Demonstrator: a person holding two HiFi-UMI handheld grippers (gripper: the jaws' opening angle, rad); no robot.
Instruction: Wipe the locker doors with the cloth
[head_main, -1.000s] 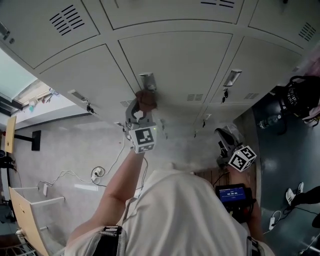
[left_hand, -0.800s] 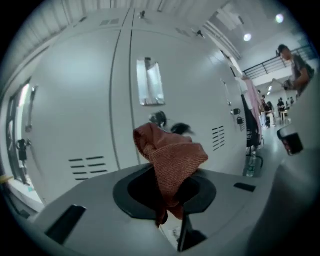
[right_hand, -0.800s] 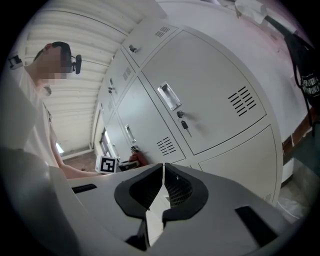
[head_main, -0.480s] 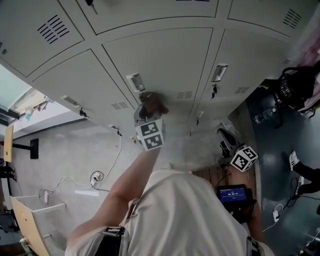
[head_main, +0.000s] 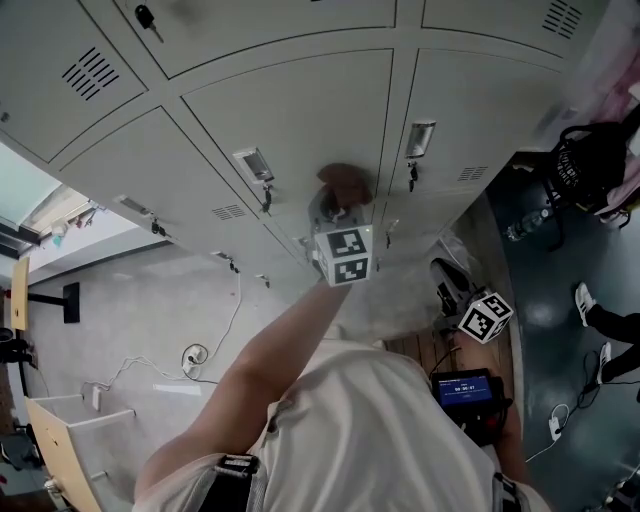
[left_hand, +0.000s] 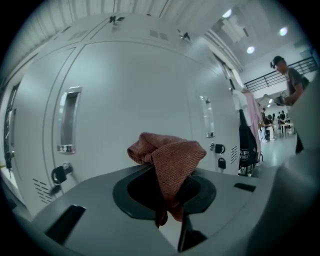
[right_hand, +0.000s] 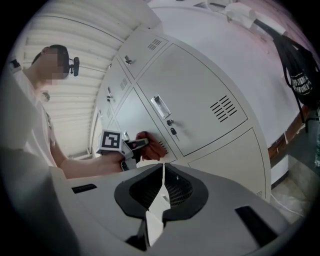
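Note:
A rust-brown cloth is pressed against a grey locker door, between that door's handle and the neighbouring door's handle. My left gripper is raised to the door and shut on the cloth. In the left gripper view the cloth bunches out of the jaws, with the door close behind it. My right gripper hangs low at my right side, away from the lockers. Its jaws are shut on nothing, and that view shows the left gripper holding the cloth to the door.
Keys hang in locks under the handles. A black bag hangs at the right, above a bottle on the dark floor. Cables lie on the floor at the left. A person stands far off.
My left gripper has carried the cloth rightward across the locker door, from beside the left handle toward the right one. The right gripper has stayed low at my side.

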